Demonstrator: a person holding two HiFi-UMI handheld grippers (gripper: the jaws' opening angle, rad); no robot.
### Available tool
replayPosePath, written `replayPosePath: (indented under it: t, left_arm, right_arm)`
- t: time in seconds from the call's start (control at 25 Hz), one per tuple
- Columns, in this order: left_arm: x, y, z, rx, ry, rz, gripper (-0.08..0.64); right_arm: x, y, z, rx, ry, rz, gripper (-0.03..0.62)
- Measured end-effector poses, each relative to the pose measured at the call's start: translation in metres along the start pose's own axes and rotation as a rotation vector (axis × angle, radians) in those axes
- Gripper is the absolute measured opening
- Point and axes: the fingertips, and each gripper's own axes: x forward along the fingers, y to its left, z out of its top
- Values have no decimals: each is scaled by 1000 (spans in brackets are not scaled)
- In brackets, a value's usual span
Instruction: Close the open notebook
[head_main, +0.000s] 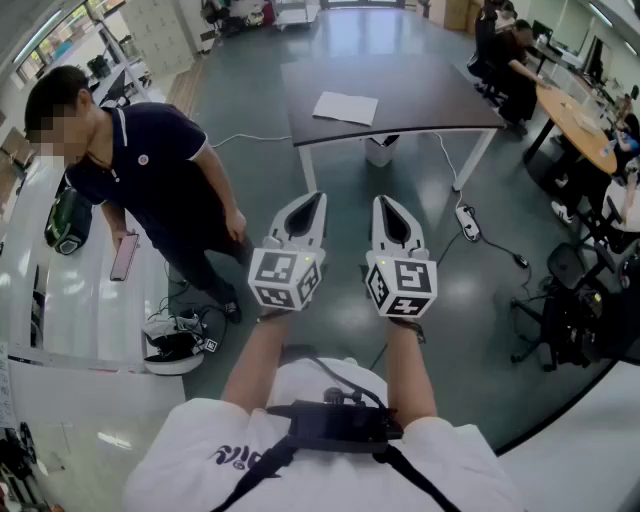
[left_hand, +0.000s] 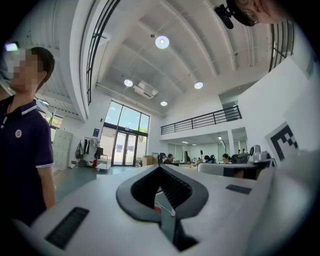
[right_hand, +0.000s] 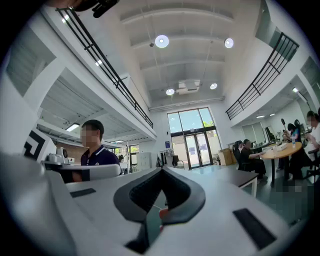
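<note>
Dark table, white notebook atop; green floor; left tongs, right tongs closed, empty.

A white short-sleeved shirt with dark print, a black chest harness, and a white, black-lined left tool and right tool carrying black-and-white marker cubes.
</note>
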Motion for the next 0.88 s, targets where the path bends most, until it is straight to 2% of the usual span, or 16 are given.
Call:
replayPosePath:
  t: [0.24, 0.44, 0.64, 0.88]
  left_arm:
    - [21, 6, -16, -25, 25, 37, 6]
    - [55, 27, -25, -38, 33, 20, 6]
    - [113, 65, -31, -64, 35, -22, 6]
    - [182, 135, -12, -103, 0, -66, 6]
  right_arm:
    - [17, -14, -10, 3, 29, 21, -8]
    - [52, -26, -21, 38, 38, 18, -8]
    - [113, -41, -26, 45, 30, -3, -8]
    - [207, -38, -10, 21, 6, -35, -8]
